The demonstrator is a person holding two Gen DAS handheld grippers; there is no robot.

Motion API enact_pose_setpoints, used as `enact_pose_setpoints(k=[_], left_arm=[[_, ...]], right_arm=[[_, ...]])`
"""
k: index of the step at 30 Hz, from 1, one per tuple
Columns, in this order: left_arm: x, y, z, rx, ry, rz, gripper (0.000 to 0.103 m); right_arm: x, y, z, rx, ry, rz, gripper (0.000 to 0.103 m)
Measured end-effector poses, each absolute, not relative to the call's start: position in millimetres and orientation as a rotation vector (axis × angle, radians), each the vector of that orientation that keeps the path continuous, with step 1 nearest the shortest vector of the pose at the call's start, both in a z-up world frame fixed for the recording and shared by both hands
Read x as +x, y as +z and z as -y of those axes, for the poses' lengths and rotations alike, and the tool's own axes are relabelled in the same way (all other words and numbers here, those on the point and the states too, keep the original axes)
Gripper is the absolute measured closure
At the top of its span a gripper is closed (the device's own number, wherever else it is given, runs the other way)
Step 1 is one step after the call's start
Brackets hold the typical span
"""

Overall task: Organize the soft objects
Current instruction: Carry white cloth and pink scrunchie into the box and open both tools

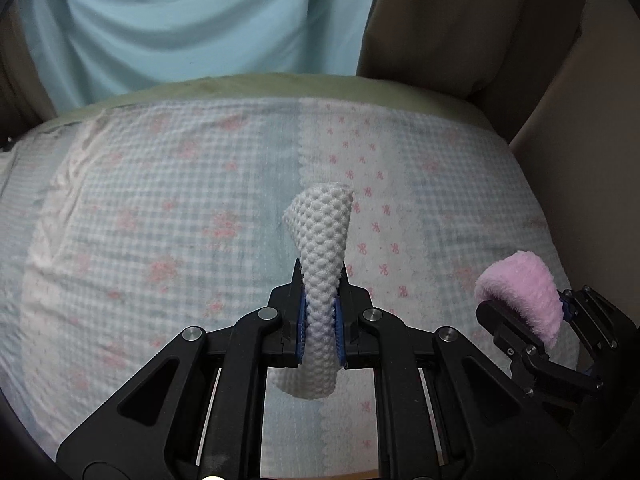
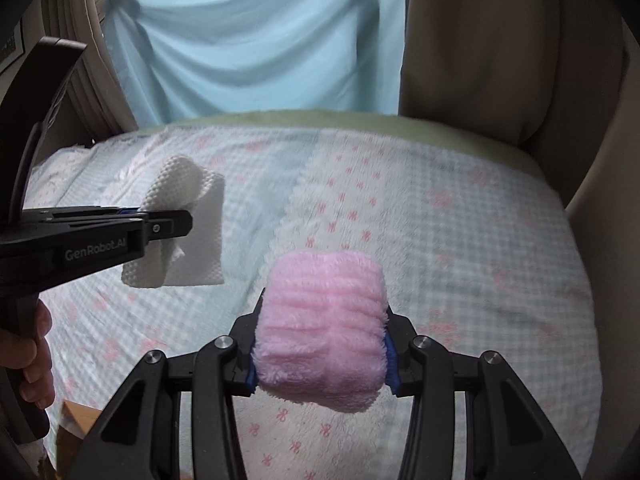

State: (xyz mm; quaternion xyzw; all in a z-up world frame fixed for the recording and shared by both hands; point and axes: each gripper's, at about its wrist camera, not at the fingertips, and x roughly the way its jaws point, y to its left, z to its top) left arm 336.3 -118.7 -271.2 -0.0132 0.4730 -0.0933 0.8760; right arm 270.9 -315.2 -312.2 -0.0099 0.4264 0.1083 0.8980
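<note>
The left gripper (image 1: 322,312) is clamped on a folded white waffle-textured cloth (image 1: 322,248), which stands up between its jaws, lifted above the bed cover (image 1: 160,208). Just to its right, the right gripper (image 2: 320,354) pinches a fluffy pink cloth (image 2: 322,320), also lifted clear of the patchwork cover. Both soft items appear picked up but not yet placed, so the sorting looks about midway. No basket, box or other container is visible, so their destination cannot be told.

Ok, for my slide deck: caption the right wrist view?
Right hand-held gripper clamps a pink fluffy cloth while the left holds a white waffle cloth above the bedspread.
</note>
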Motion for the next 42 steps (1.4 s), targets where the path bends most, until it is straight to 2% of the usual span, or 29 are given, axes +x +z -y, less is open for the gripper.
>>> enact_pose_setpoints(k=[10, 18, 31, 36, 42], left_arm=[[231.0, -159.4, 99.6, -0.023, -0.193, -0.875, 0.094], [145.0, -124.7, 79.3, 0.002, -0.216, -0.848, 0.094], [39.3, -129.9, 48.8, 0.01, -0.302, -0.883, 0.094], [14.0, -155.5, 42.5, 0.022, -0.328, -0.938, 0.094], [0.7, -208.9, 34.0, 0.034, -0.332, -1.054, 0.094]], right_arm=[[204.7, -197.1, 318.7, -0.015, 0.165, -0.781, 0.061], [135.3, -150.3, 308.8, -0.026, 0.151, -0.751, 0.061], [21.2, -136.2, 273.2, 0.038, 0.077, -0.805, 0.061], [-10.8, -142.2, 254.8, 0.046, 0.06, -0.846, 0.061], [-26.7, -176.4, 241.5, 0.073, 0.058, -0.945, 0.061]])
